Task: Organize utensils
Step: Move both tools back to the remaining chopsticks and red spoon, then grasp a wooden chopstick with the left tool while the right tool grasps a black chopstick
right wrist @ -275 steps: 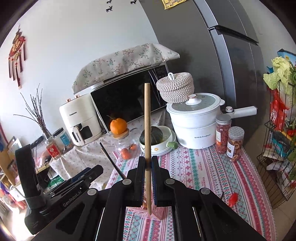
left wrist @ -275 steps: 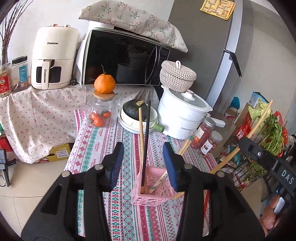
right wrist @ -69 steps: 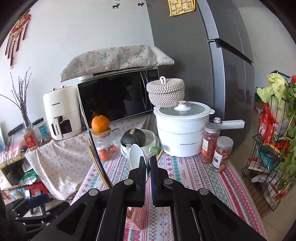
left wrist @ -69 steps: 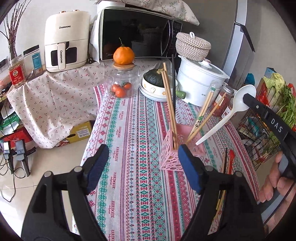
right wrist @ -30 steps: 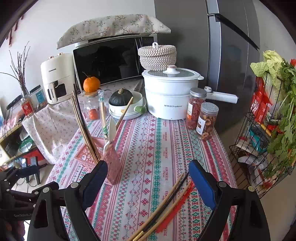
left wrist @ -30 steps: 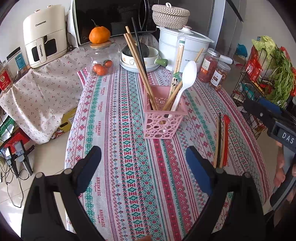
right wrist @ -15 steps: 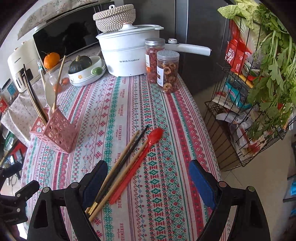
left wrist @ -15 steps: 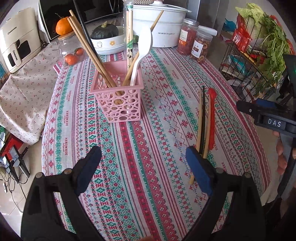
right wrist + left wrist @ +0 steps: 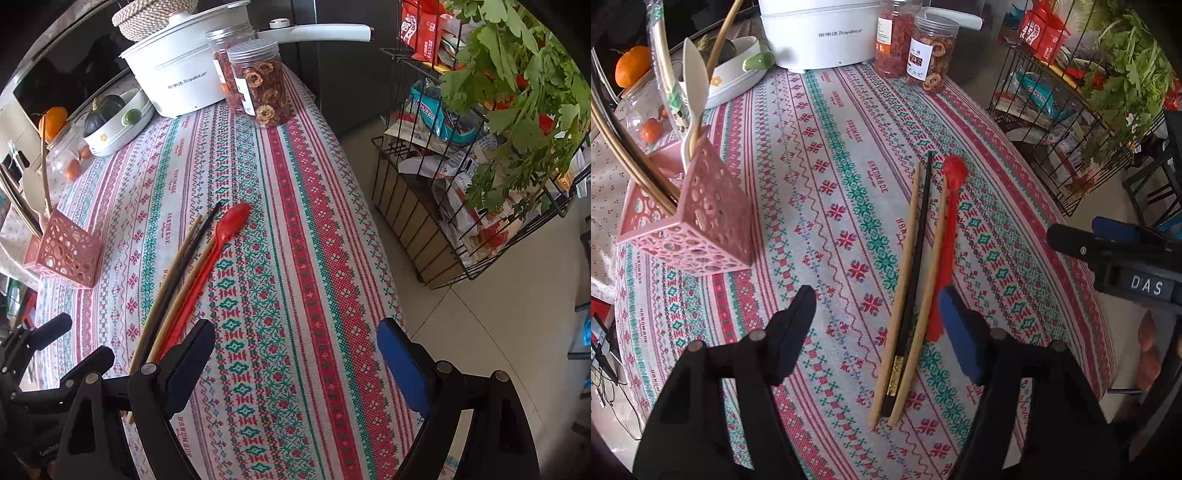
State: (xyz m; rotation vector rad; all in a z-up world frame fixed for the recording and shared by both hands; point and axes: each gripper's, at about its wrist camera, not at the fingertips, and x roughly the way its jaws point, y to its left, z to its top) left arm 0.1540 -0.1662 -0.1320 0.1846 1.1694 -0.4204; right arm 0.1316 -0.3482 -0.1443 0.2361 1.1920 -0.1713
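Observation:
A pink perforated basket [image 9: 690,225] stands at the left of the table and holds wooden chopsticks, a black chopstick and a white spoon [image 9: 692,79]. It also shows in the right wrist view [image 9: 62,253]. Two wooden chopsticks [image 9: 897,288], a black chopstick [image 9: 916,258] and a red spoon [image 9: 947,229] lie side by side on the patterned cloth. My left gripper [image 9: 879,306] is open just above their near ends. My right gripper [image 9: 295,339] is open and empty, over the table's right side, with the red spoon [image 9: 218,243] to its left.
A white electric pot [image 9: 820,29], two snack jars [image 9: 923,48], a bowl with a squash [image 9: 731,70] and a jar topped by an orange [image 9: 631,70] stand at the back. A wire rack with greens [image 9: 480,166] stands off the table's right edge.
Both grippers have dropped lower and closer to the loose chopsticks and red spoon. The left one has swung right, so the basket now sits far left.

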